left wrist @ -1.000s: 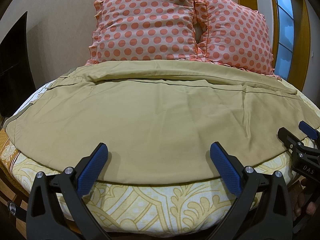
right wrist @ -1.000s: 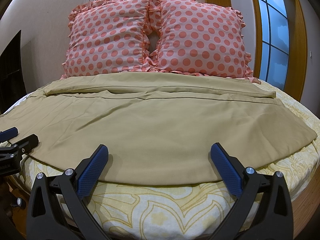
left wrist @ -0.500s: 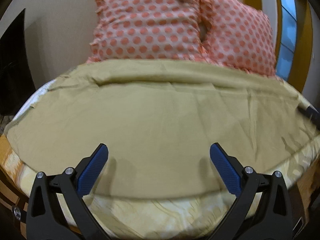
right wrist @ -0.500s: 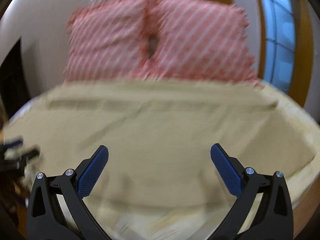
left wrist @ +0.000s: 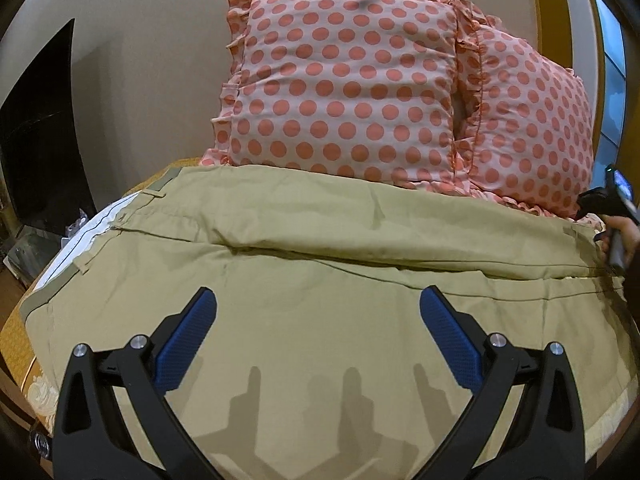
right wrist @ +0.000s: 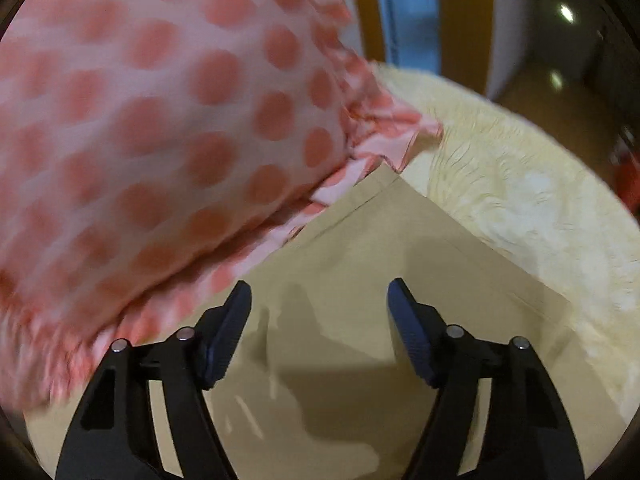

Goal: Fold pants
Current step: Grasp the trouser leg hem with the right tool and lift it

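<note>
Khaki pants [left wrist: 320,292] lie spread flat across the bed, waistband with white lining at the left [left wrist: 92,236], legs running to the right. My left gripper [left wrist: 318,332] is open and empty, hovering over the near leg. My right gripper [right wrist: 319,316] is open and empty, just above the far hem corner of the pants [right wrist: 380,248], close to the pillow. In the left wrist view the right gripper [left wrist: 612,208] shows at the far right edge, held by a hand.
Two pink polka-dot pillows [left wrist: 344,80] stand against the wall behind the pants; one fills the left of the right wrist view [right wrist: 140,120]. A cream patterned bedspread [right wrist: 520,200] covers the bed. A dark cabinet [left wrist: 36,140] stands at the left.
Both grippers have moved forward over the bed. The right one swung far to the right hem end by the pillow and its jaws have narrowed somewhat; the left moved over the near leg.
</note>
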Available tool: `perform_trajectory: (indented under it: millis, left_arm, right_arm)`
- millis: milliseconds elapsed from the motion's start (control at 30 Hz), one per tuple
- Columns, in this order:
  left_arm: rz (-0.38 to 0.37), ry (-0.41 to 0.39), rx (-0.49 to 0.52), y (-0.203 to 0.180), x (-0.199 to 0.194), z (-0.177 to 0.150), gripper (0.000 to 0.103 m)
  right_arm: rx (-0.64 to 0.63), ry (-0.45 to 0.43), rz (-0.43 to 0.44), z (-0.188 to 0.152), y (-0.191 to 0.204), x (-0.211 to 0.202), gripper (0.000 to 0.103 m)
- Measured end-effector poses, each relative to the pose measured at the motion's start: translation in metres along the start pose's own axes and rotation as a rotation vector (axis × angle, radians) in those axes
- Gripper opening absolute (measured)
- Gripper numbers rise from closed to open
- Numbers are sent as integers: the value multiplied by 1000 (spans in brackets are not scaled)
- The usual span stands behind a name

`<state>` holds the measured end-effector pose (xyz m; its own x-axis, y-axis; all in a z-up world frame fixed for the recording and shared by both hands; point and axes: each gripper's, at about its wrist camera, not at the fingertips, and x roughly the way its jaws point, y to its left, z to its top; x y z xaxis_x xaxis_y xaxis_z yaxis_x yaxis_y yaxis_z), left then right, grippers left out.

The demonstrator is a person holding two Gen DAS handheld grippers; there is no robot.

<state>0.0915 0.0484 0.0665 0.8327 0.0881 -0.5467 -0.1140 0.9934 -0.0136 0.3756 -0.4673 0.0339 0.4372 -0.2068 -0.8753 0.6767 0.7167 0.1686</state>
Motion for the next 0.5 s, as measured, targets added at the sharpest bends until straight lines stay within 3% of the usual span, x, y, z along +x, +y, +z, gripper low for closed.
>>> perform_trajectory:
  millis: [67, 133, 200, 233, 267, 367, 400, 500]
  left_arm:
    - [1, 3, 6, -1, 4, -1, 101]
    - [-3, 20, 14, -3, 9, -1, 101]
    - [-28, 54, 17, -4, 16, -2, 101]
    - [-38, 67, 14, -3, 18, -3, 101]
    - [-45, 75, 11, -3, 20, -4, 101]
    - [-41, 64, 2, -2, 18, -6, 101]
    - [-34, 52, 1, -1, 16, -6, 101]
    - [-15, 34, 6, 0, 9, -7, 101]
  right_arm:
    - [12, -49, -57, 8, 9, 8, 73]
    - [6, -36, -88, 12, 15, 20, 73]
    - [-115, -67, -196, 9, 30, 30, 73]
    - [-149, -84, -189, 7, 30, 31, 72]
    - [-164, -94, -137, 4, 28, 31, 62]
    - [-200, -111, -71, -1, 20, 29, 16]
    - [-175, -103, -24, -1, 12, 28, 9]
    - [-67, -114, 162, -7, -20, 16, 5]
